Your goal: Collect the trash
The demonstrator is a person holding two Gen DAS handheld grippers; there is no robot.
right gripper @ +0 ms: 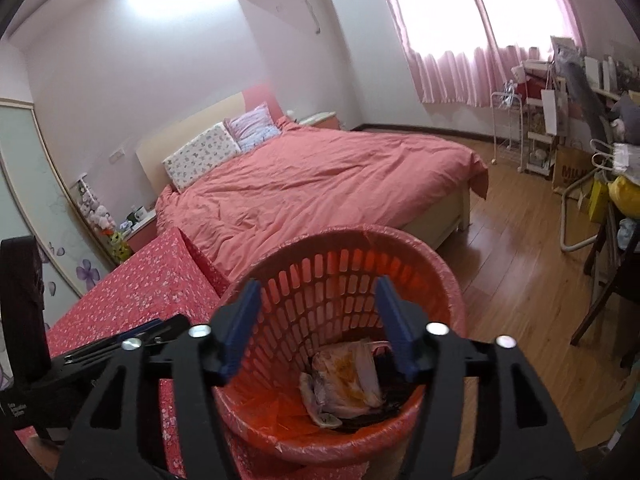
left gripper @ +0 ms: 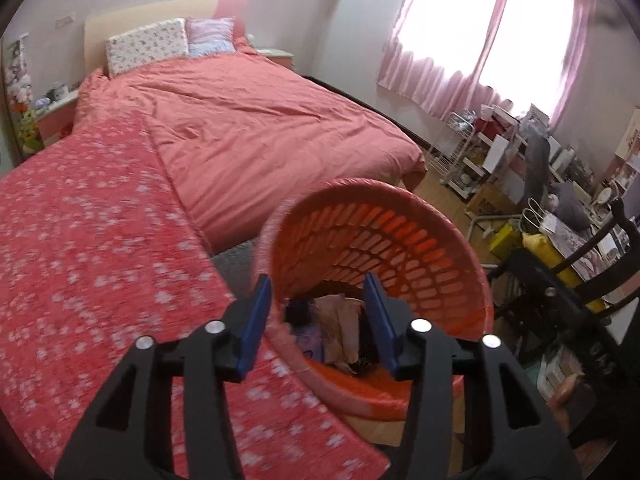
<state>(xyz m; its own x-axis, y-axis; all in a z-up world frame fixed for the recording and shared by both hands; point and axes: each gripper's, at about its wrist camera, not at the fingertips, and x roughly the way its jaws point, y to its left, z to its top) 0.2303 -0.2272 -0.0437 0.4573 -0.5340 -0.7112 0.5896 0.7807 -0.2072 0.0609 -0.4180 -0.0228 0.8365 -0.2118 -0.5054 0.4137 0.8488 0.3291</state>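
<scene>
An orange slotted plastic bin lined with a pink bag stands beside the red flowered cover; it also shows in the right wrist view. Crumpled wrappers and paper trash lie at its bottom, seen too in the right wrist view. My left gripper is open and empty, its fingers straddling the bin's near rim. My right gripper is open and empty, held over the bin's mouth. The left gripper's body shows at the lower left of the right wrist view.
A red flowered cover lies left of the bin. A bed with a pink duvet stretches behind. Cluttered shelves and a desk line the right wall under the window. A dark chair stands right of the bin on the wooden floor.
</scene>
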